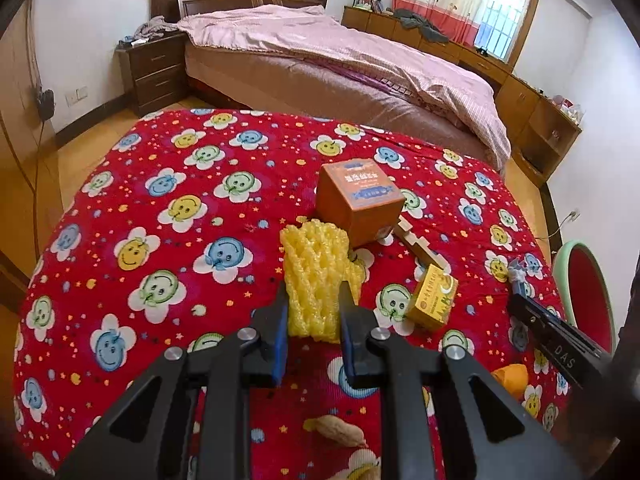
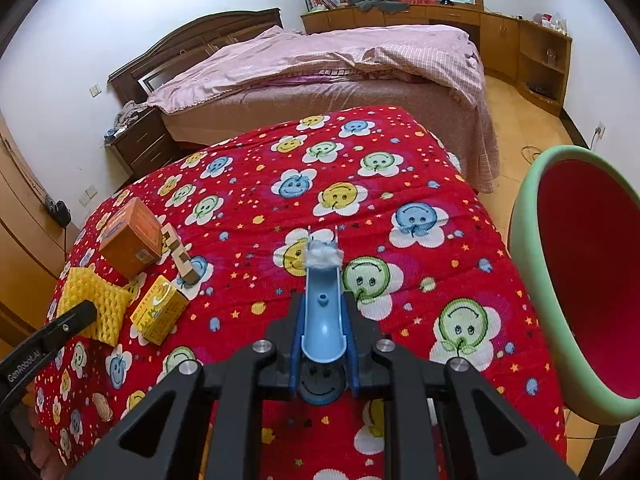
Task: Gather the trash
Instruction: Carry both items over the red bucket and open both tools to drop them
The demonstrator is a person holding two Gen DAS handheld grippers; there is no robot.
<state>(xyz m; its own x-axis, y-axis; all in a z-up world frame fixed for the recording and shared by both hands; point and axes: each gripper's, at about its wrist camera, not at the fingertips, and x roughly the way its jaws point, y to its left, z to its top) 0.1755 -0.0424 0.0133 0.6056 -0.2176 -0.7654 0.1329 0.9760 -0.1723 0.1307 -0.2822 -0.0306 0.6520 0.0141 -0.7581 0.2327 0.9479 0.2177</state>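
Left gripper (image 1: 313, 300) clamps yellow foam net (image 1: 314, 280), crumpled lattice mesh, lying on red cloth (image 1: 160, 184) before orange box (image 1: 358, 204). Right gripper (image 2: 323, 312) clamps blue razor (image 2: 322, 312), white fluff at its head.

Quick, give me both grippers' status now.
Left gripper: closed on the yellow foam net.
Right gripper: shut on the blue tool, a white wad at its tip.

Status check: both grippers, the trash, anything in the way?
Left gripper closing around yellow foam fruit net, grip unconfirmed. Right gripper shut on blue plastic piece. Orange box touches the net's far end.
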